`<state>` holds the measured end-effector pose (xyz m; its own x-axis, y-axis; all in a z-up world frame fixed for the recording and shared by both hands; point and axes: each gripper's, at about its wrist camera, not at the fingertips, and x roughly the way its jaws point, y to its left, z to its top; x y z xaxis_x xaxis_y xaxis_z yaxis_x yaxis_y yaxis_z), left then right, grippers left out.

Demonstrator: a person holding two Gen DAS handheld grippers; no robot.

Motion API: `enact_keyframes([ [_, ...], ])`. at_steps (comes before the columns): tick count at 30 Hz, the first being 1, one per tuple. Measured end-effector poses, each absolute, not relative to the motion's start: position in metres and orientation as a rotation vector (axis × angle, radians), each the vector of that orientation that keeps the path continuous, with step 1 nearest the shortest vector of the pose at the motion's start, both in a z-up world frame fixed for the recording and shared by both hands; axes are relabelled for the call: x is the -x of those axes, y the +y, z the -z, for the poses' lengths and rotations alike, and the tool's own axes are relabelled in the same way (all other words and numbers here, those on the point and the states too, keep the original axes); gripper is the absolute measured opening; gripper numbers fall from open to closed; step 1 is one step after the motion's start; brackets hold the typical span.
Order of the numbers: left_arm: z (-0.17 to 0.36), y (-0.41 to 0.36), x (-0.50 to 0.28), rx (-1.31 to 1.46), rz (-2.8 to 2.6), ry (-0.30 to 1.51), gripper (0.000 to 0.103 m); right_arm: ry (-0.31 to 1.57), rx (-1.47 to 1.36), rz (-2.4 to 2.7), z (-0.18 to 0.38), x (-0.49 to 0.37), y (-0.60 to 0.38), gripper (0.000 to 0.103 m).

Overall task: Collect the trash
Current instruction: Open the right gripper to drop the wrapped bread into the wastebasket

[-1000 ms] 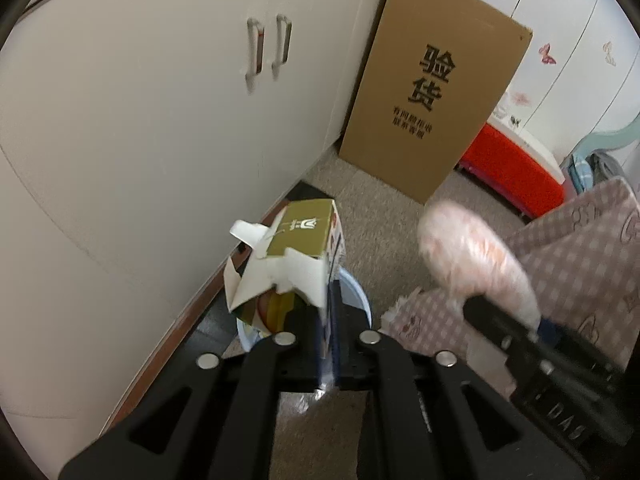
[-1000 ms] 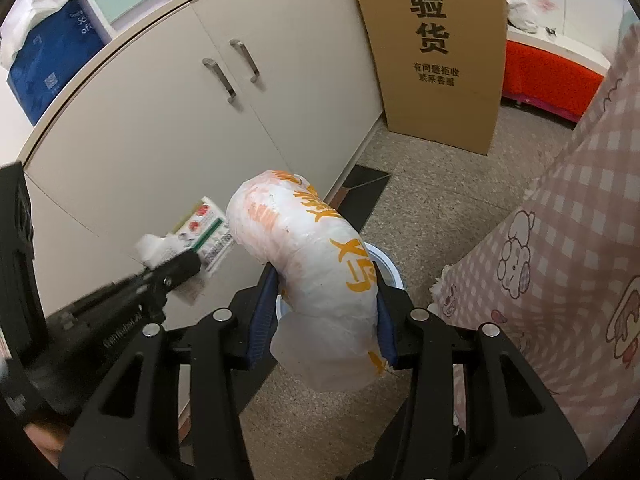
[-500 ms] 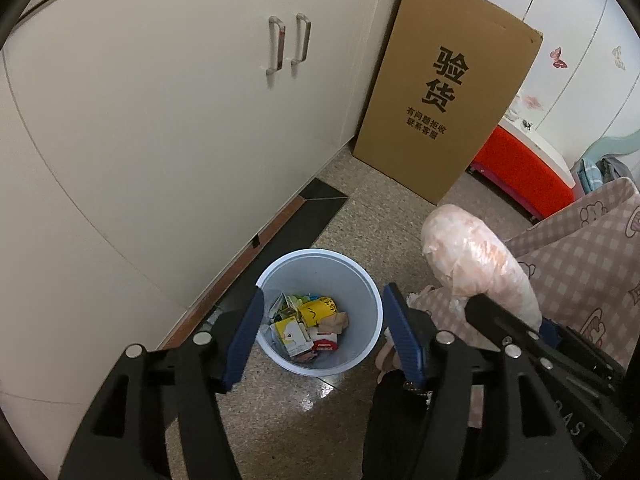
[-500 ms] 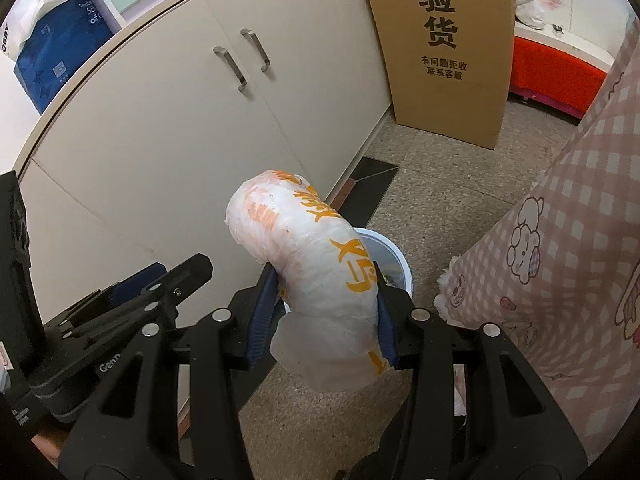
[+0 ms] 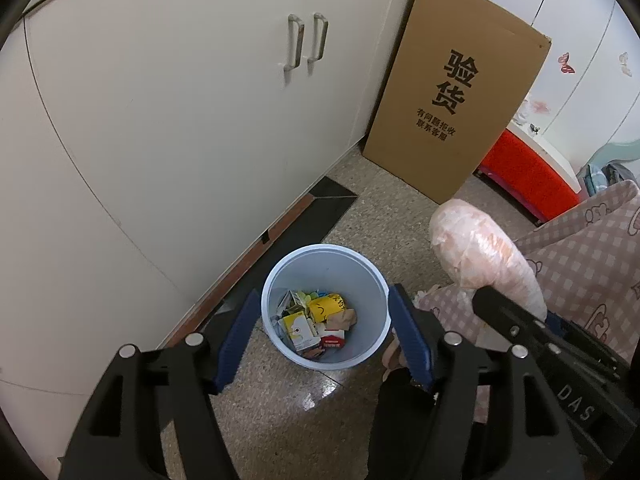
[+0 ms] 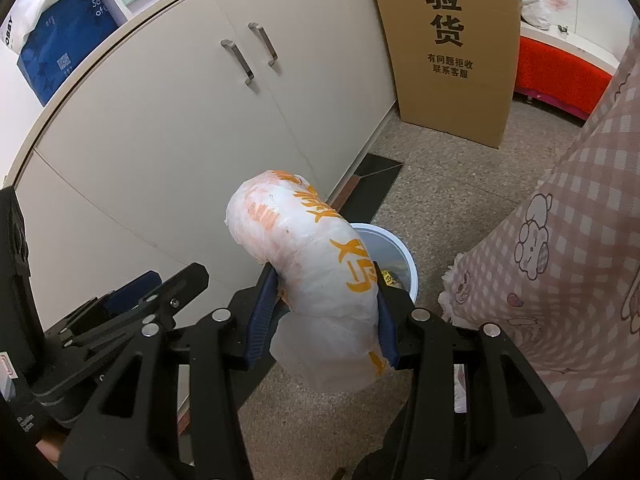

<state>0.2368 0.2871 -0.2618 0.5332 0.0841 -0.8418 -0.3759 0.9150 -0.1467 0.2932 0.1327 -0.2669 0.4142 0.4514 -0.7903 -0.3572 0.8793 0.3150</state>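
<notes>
Standing against the wall, the long white cabinet [image 5: 160, 120] runs the length of this corner, with a tall cardboard box [image 5: 456, 96] leaning at its far end and a pink checked cloth [image 6: 568, 248] hanging off to the right. Down on the speckled floor, just beside the cabinet's base, sits the pale blue waste bin [image 5: 362, 276], open-topped and partly filled with cartons and wrappers.

The left gripper [image 5: 326, 340] hovers over that bin; its jaws have just been opening and now stand spread with nothing between them, the bin's mouth showing through the gap.

The right gripper [image 6: 326, 316] is pinching a crumpled white plastic bag with orange print [image 6: 312, 248], held in the air near the bin and a little to its right. The bag looks light and soft, puffed out above the pads and sagging below them, so it will likely squash rather than resist. Its film looks slick; a hold across the bunched middle, as here, seems safest. It should drop freely once released.
</notes>
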Motion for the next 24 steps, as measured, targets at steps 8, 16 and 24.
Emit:
enact_keyframes([
  [8, 0.276, 0.296, -0.234, 0.340, -0.312, 0.997, 0.069, 1.034, -0.103, -0.515, 0.273, -0.301, 0.138, 0.045],
  [16, 0.293, 0.309, -0.234, 0.357, -0.363, 1.022, 0.070, 1.006, -0.123, -0.510, 0.274, -0.314, 0.143, 0.047],
  [24, 0.296, 0.317, -0.232, 0.332, -0.427, 1.012, 0.072, 0.987, -0.159, -0.508, 0.288, -0.332, 0.149, 0.078],
])
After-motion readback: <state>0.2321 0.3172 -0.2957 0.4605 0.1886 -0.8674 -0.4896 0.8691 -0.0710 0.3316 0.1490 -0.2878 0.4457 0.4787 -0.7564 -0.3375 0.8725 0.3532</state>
